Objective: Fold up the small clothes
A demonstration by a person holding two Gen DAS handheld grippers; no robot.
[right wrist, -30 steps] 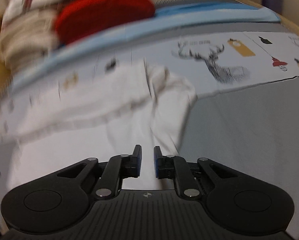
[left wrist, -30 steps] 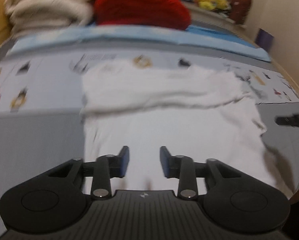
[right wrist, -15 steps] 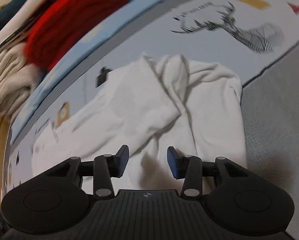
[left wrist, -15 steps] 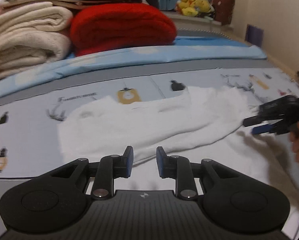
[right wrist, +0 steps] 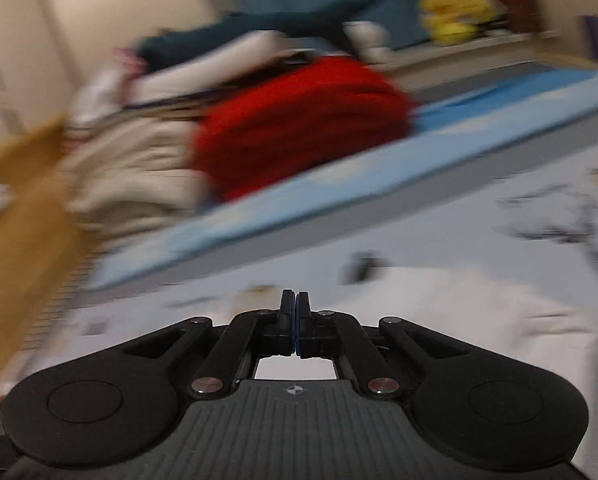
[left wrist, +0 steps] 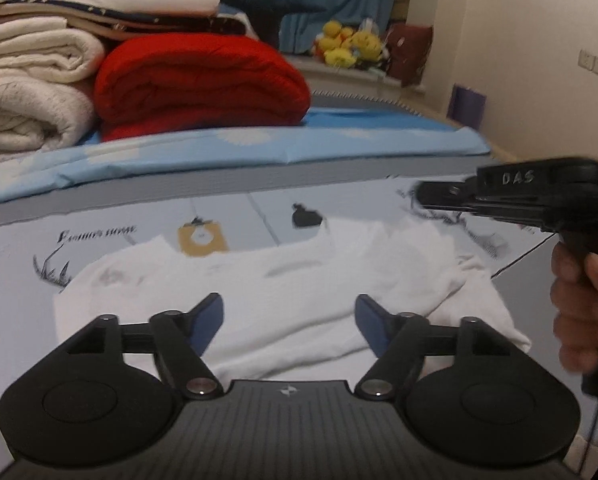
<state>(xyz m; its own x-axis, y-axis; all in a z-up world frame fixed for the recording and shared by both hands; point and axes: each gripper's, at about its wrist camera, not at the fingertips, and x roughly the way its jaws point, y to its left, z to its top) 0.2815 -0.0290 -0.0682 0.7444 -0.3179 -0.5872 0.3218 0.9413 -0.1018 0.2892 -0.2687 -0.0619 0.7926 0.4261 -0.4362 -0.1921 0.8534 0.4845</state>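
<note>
left gripper point(left wrist: 289, 320) has its jaws spread and opening, nothing pinched between them, just hovering over the near edge of the white garment point(left wrist: 299, 280). That garment lies partly folded and rumpled on the printed bedsheet point(left wrist: 119, 240). The right gripper point(right wrist: 295, 322) is clamped fully closed on nothing; from the left wrist view it's up above the garment's right side, held in a hand point(left wrist: 583, 304). Behind it all sit a folded red blanket point(left wrist: 203, 84) and cream blankets point(left wrist: 31, 92)
</note>
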